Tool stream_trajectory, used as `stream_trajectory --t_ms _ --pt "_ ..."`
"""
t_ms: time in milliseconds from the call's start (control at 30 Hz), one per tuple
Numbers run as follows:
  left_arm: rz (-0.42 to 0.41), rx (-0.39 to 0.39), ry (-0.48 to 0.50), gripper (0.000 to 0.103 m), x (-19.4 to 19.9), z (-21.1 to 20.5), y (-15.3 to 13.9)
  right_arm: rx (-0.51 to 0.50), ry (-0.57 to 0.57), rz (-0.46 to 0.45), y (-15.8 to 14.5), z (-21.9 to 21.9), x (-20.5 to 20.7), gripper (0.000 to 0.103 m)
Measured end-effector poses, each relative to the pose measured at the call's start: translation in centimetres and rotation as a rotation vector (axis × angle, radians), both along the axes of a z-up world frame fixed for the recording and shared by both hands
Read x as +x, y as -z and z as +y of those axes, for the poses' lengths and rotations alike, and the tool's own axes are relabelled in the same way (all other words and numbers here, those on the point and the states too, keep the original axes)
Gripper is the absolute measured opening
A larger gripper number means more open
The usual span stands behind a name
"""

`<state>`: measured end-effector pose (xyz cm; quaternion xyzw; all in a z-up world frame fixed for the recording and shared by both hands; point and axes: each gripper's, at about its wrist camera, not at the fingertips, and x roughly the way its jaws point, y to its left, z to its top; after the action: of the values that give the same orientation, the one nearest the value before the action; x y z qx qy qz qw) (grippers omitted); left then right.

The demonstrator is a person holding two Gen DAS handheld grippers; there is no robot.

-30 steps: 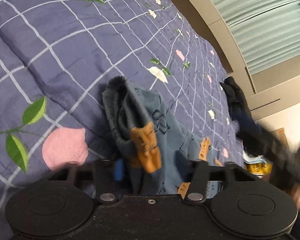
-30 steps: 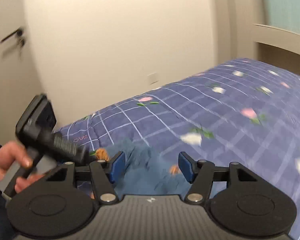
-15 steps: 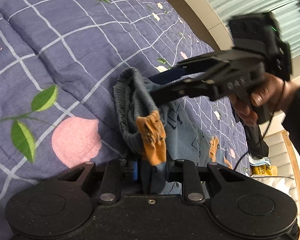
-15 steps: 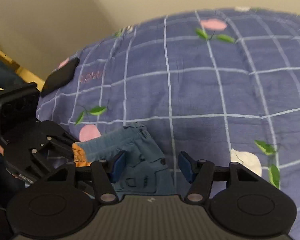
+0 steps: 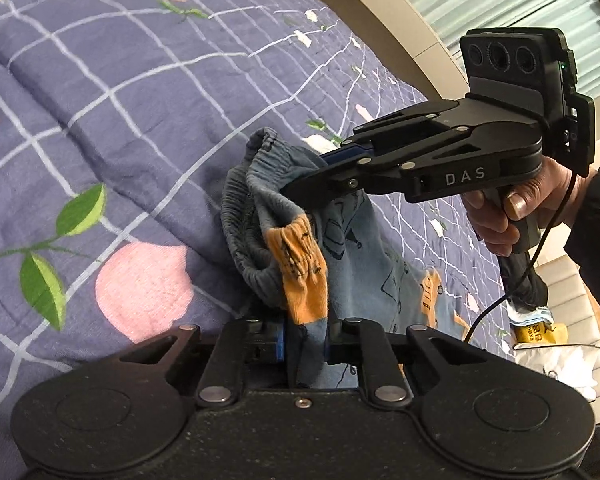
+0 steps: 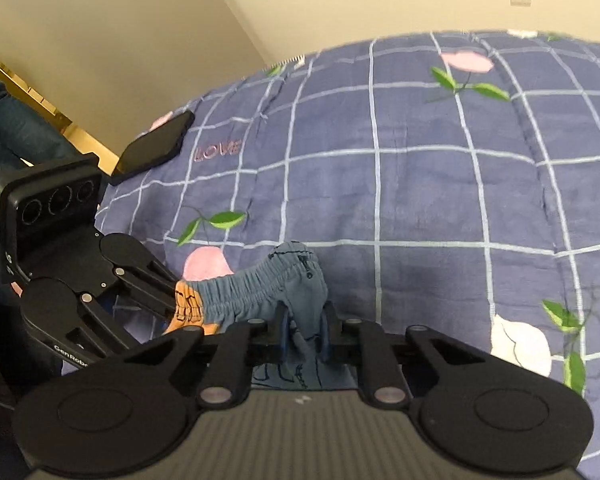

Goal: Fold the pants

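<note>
Small blue pants [image 5: 364, 276] with orange patches and an elastic waistband lie bunched on the purple checked bedspread [image 5: 140, 120]. My left gripper [image 5: 306, 340] is shut on the waistband by an orange patch. My right gripper [image 6: 304, 336] is shut on the other side of the waistband [image 6: 260, 288], which stretches between the two grippers. The right gripper also shows in the left wrist view [image 5: 300, 188], and the left gripper in the right wrist view [image 6: 172, 300]. The pant legs trail down toward the bed's edge.
A black phone [image 6: 152, 148] lies on the bedspread near its far left edge. Bags and a yellow packet [image 5: 540, 336] sit beside the bed at lower right. A dark garment [image 5: 520, 280] hangs there. A window with blinds [image 5: 500, 8] is behind the bed.
My right gripper has swung in from the side, come down onto the waistband and shut on it. My left gripper has stayed shut on the pants and lifted slightly.
</note>
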<state>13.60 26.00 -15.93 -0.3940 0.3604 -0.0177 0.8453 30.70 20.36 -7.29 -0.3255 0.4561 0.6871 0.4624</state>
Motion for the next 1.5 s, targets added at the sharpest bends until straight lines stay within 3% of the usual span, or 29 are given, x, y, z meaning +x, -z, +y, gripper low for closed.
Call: stream_trajectory --t_ms 267,400,600,800,1067,1233,1500 --pt "-0.022 0.048 -0.008 0.015 -0.4 -0.8 -2.1 0.076 0.048 -0.016 -2.4 -1.8 -0.1 0.016" --pt "-0.071 0.11 0.031 0.015 -0.3 -2.6 -5.1 0.129 0.074 -0.009 -4.2 -3.6 -0.1 0.016" --pt "-0.166 0.191 0.111 0.015 0.2 -7.1 -9.9 0.234 0.177 -0.011 -8.6 -10.2 0.5 0.016" --pt "-0.184 0.219 0.217 0.014 1.8 -13.4 -11.5 0.259 0.279 -0.047 -10.8 -17.5 0.8 0.016" --pt "-0.166 0.311 0.353 0.015 3.7 -22.9 -10.4 0.295 0.446 -0.022 -8.6 -28.6 1.4 0.016" --pt "-0.139 0.347 0.384 0.015 4.1 -25.7 -9.5 0.33 0.51 0.006 -6.5 -32.4 1.8 0.016" --pt "-0.168 0.401 0.46 0.015 4.9 -29.8 -9.9 0.419 0.585 0.038 -6.3 -38.3 1.8 0.016"
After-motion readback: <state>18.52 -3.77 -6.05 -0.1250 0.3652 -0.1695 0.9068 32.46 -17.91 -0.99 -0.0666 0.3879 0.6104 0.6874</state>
